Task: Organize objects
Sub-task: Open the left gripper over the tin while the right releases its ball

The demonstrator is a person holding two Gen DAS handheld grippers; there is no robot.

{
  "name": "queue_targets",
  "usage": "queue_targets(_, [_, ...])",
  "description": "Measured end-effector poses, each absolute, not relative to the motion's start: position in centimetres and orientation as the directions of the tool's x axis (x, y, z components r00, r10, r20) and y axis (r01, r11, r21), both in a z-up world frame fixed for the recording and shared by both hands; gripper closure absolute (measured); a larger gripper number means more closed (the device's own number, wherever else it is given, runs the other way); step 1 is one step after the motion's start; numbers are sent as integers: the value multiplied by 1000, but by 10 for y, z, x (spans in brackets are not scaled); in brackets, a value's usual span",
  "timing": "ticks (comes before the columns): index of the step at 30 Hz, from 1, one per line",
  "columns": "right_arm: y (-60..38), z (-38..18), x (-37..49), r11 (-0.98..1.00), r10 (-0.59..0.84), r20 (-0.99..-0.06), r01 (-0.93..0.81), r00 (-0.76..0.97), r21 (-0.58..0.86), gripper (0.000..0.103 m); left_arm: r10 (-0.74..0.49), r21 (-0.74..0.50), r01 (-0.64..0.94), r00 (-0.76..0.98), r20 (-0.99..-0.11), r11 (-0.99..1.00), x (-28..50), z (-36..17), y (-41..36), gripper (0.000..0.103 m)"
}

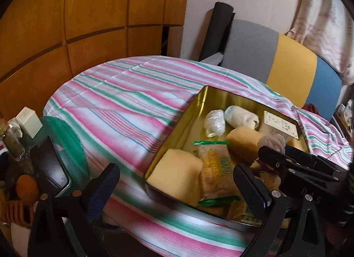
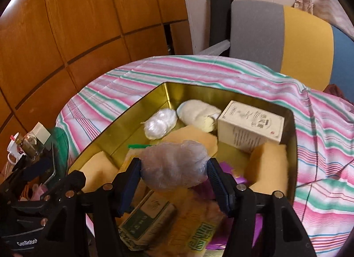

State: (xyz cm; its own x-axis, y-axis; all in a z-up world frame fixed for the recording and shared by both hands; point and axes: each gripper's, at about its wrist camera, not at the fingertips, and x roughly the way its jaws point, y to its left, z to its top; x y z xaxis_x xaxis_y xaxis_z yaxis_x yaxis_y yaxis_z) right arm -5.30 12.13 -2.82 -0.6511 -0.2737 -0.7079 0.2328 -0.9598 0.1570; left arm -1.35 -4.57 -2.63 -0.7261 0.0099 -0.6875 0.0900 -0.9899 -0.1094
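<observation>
Tin [image 2: 289, 146] on the tablecloth [image 2: 154, 73]; box [image 2: 250, 126] inside, right of two bundles [image 2: 159, 124]

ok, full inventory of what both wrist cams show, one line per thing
gold tin: 1, gold inside, open, on the striped cloth
striped cloth: 1, pink, green and white, covers the table
grey wrapped bundle: 1, greyish clear wrap, between the right gripper's pads, above the tin
clear wrapped bundle: 1, white, far end of tin
cream roll: 1, cream, beside the clear bundle
white box: 1, white with print, tin's far right corner
yellow sponges: at least 3, yellow, in tin
green-printed packet: 1, yellow and green, in tin
chair: 1, grey, yellow, blue, behind table
wooden panels: orange-brown, back left
left gripper: open, empty, over the tin's near corner
right gripper: shut on the grey bundle
</observation>
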Motion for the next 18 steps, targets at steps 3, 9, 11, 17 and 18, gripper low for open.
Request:
queue_targets(3, [122, -29, -49, -960, -273, -709, 224, -650, 165, 41, -2, -113, 113, -716, -698, -987, -13, -28, -49, 0])
queue_targets(9, [134, -22, -38, -958, -285, -681, 192, -674, 212, 32, -8, -103, 108, -727, -687, -989, -10, -25, -45, 0])
queue_targets(11, [139, -19, -32, -959, -281, -670, 174, -687, 223, 32, -12, -91, 101, -732, -681, -991, -9, -22, -42, 0])
queue_targets(17, [155, -14, -12, -971, -217, -665, 91, -715, 220, 32, 8, -100, 86, -720, -694, -991, -6, -18, -33, 0])
queue_targets(18, [157, -14, -10, -976, -194, -673, 74, -714, 203, 32, 13, -104, 83, -717, -697, -991, -5, -17, -32, 0])
